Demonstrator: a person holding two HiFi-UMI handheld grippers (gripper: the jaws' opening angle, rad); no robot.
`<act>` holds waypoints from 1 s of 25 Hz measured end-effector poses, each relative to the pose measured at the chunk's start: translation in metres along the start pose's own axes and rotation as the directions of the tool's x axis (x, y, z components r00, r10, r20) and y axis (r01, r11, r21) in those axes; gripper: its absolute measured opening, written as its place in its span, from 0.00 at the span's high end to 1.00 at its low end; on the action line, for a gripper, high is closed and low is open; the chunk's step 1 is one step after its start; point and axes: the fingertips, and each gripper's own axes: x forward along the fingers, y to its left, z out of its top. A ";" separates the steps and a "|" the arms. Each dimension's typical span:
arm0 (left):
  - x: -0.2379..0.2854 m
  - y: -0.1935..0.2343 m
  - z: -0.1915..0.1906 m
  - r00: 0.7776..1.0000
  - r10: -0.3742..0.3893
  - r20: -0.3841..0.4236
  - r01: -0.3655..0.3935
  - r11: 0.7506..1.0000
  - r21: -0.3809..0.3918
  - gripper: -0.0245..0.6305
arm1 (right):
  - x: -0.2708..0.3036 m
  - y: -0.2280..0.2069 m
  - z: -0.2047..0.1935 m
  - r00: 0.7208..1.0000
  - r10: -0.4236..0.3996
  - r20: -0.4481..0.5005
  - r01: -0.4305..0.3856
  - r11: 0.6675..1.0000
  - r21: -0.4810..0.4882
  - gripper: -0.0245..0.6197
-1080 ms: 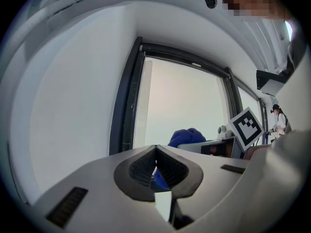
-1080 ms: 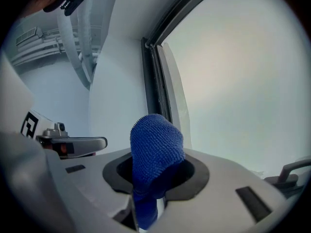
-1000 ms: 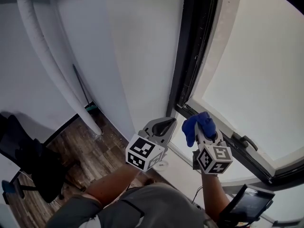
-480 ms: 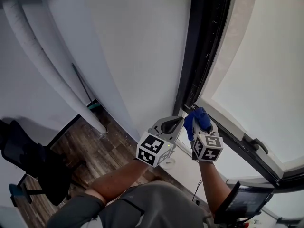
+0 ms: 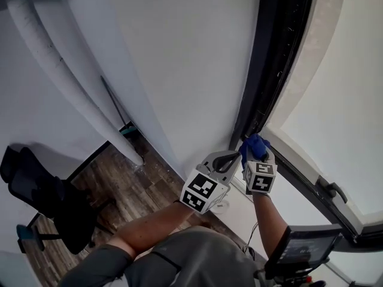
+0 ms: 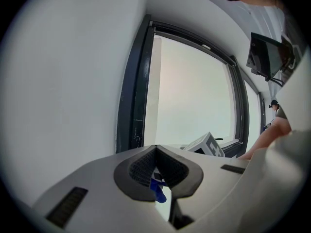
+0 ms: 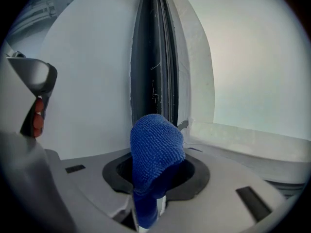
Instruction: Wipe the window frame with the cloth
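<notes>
Overhead and jaw-level views, shared window frame (image 5: 269,70)

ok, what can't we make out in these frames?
Contact between cloth and window frame: the cloth's bulk covers it in the right gripper view; too small in the head view.
Right tool tips: wrapped by the cloth, right gripper view.
Dirt on the frame: too small in every view.

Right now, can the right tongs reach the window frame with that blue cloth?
Probably yes: the right tongs, shut on the blue microfibre cloth, sit at the lower corner of the black window frame, nothing between.
</notes>
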 end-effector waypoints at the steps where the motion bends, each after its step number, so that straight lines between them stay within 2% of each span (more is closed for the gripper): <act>1: 0.000 0.001 -0.001 1.000 0.000 -0.007 0.000 1.000 0.003 0.95 | 0.002 0.000 -0.002 1.000 -0.002 -0.003 0.002 1.000 -0.001 0.76; 11: 0.007 -0.008 -0.002 0.999 -0.032 -0.018 0.032 0.999 0.014 0.95 | -0.010 -0.019 -0.014 0.999 -0.036 -0.011 0.037 0.998 0.059 0.76; 25: 0.026 -0.070 0.003 0.993 -0.118 -0.003 0.118 0.993 0.013 0.95 | -0.088 -0.075 -0.043 0.986 -0.162 -0.032 0.164 0.981 0.101 0.76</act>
